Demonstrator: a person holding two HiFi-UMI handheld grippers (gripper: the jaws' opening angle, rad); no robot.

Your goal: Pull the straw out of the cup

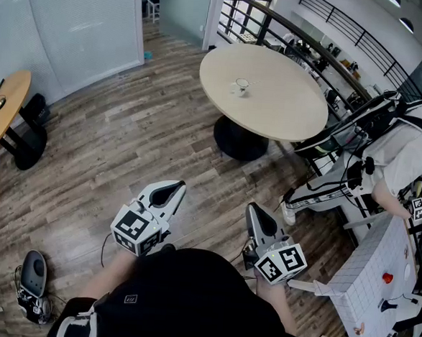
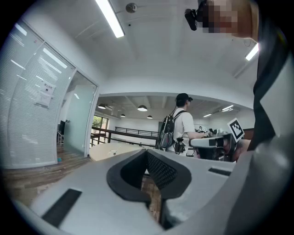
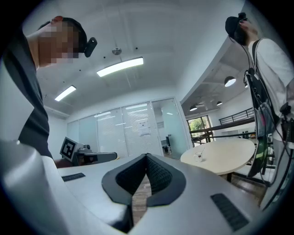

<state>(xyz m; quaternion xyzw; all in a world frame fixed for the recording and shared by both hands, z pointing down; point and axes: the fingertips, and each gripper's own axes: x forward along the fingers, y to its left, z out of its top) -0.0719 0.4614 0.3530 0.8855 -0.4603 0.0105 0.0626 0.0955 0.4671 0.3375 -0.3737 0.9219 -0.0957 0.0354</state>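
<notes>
A small clear cup (image 1: 240, 87) with a thin straw in it stands on the round beige table (image 1: 287, 105), far ahead of me. It also shows, tiny, in the right gripper view as the cup (image 3: 199, 156) on the table (image 3: 225, 156). Both grippers are held close to my body over the wooden floor, well short of the table. My left gripper (image 1: 172, 190) is shut, its dark pads meeting at the tips (image 2: 147, 153), nothing between them. My right gripper (image 1: 255, 213) is likewise shut and empty (image 3: 146, 158).
Another person (image 1: 399, 156) in a white shirt with a backpack stands at the right, beside a white gridded board (image 1: 376, 284). A wooden table (image 1: 3, 106) sits at the left edge, glass walls behind it. A dark railing (image 1: 293, 26) runs behind the round table.
</notes>
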